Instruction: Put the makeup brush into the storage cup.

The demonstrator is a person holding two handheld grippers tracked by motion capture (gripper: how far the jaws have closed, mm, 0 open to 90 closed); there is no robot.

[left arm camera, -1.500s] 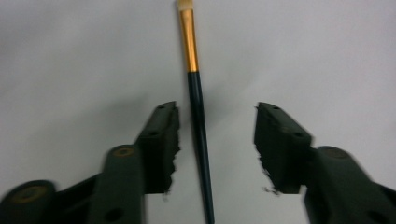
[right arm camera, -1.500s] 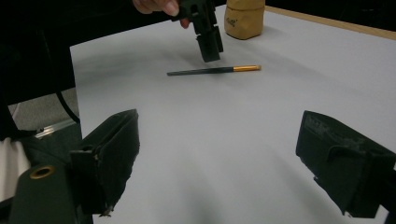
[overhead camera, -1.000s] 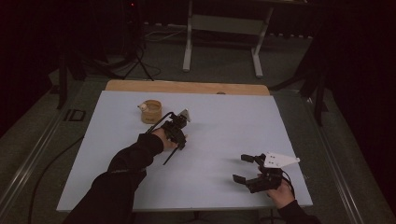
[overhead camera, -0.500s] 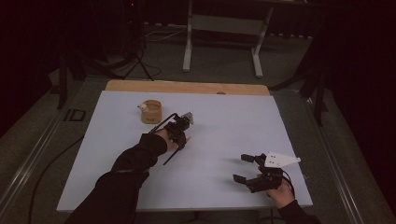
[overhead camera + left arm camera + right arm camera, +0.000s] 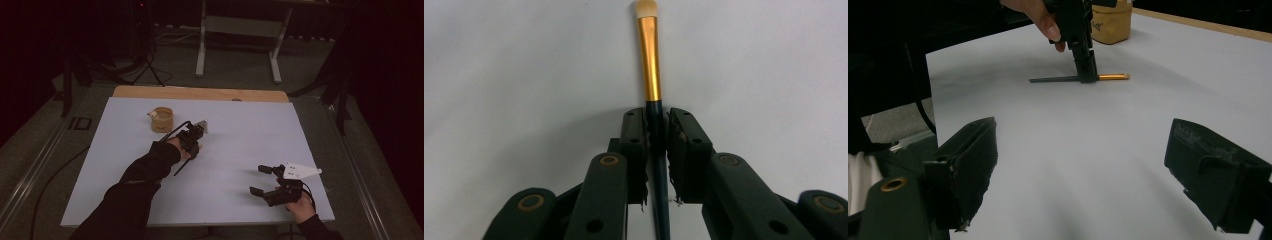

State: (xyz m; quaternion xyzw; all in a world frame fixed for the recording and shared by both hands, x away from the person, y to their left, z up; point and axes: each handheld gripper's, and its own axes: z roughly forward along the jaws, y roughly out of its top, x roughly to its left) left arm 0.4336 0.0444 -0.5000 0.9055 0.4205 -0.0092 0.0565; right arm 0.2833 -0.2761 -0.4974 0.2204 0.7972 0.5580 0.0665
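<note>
Closing in on one slim makeup brush (image 5: 651,65) with a dark handle, gold metal ferrule and pale bristle tip, your left gripper (image 5: 655,122) has just been drawing its fingers (image 5: 635,135) together, and they now stand almost shut with the dark handle pinched between the two pads. In the left gripper view the brush runs straight up the middle between them: the handle passes down through the gap, while the gold ferrule and pale tip stick out beyond the fingertips over the pale bench (image 5: 499,75). In the right gripper view that brush (image 5: 1083,77) lies flat on the bench (image 5: 1073,165), and your left gripper (image 5: 1086,72) comes down on it from above, gripping near the joint of handle and ferrule.

Your right gripper (image 5: 1088,170) holds its fingers (image 5: 968,165) spread wide with nothing between them, well apart from the brush, near the bench's front right corner in the high view (image 5: 262,180).

One small round tan container (image 5: 162,119) stands beyond your left gripper (image 5: 194,141), towards the far left of the bench (image 5: 250,130).
</note>
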